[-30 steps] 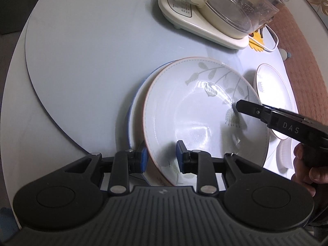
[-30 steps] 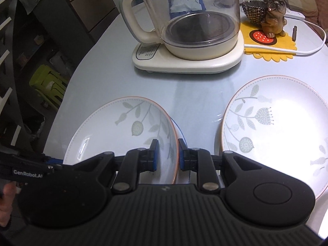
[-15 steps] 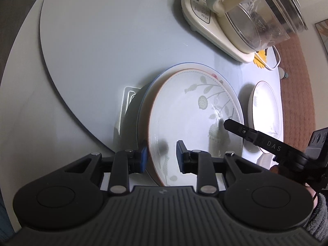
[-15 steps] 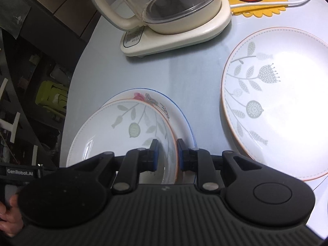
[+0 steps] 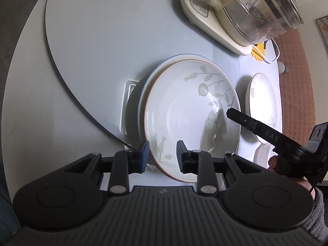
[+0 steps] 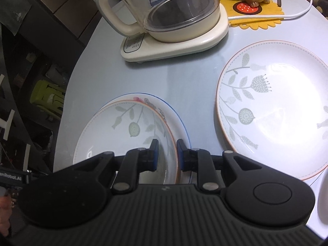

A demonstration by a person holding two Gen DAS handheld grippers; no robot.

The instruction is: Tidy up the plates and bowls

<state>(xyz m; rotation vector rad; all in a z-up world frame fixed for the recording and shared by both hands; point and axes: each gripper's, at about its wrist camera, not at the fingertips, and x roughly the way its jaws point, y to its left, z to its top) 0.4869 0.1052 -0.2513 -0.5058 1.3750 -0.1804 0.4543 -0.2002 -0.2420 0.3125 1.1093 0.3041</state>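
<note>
A white deep plate with grey leaf print and orange rim (image 5: 184,114) sits over a blue-rimmed plate (image 5: 143,94); both also show in the right wrist view, leaf plate (image 6: 123,135) and blue-rimmed plate (image 6: 180,123). My left gripper (image 5: 161,153) straddles the leaf plate's near rim, jaws a little apart from it. My right gripper (image 6: 166,153) straddles its opposite rim, jaws slightly apart; it shows in the left wrist view (image 5: 256,126). A second leaf plate (image 6: 274,110) lies on the table to the right, also in the left wrist view (image 5: 264,106).
A glass kettle on a cream base (image 6: 174,20) stands behind the plates, also seen in the left wrist view (image 5: 242,14). A yellow mat with a dog figurine (image 6: 256,6) and a white cord (image 6: 297,14) lie at the back right. The round table's edge (image 5: 57,65) curves at left.
The leaf plate has come down over the blue-rimmed plate and is more centred on it. Both grippers' jaws have widened slightly around its rim.
</note>
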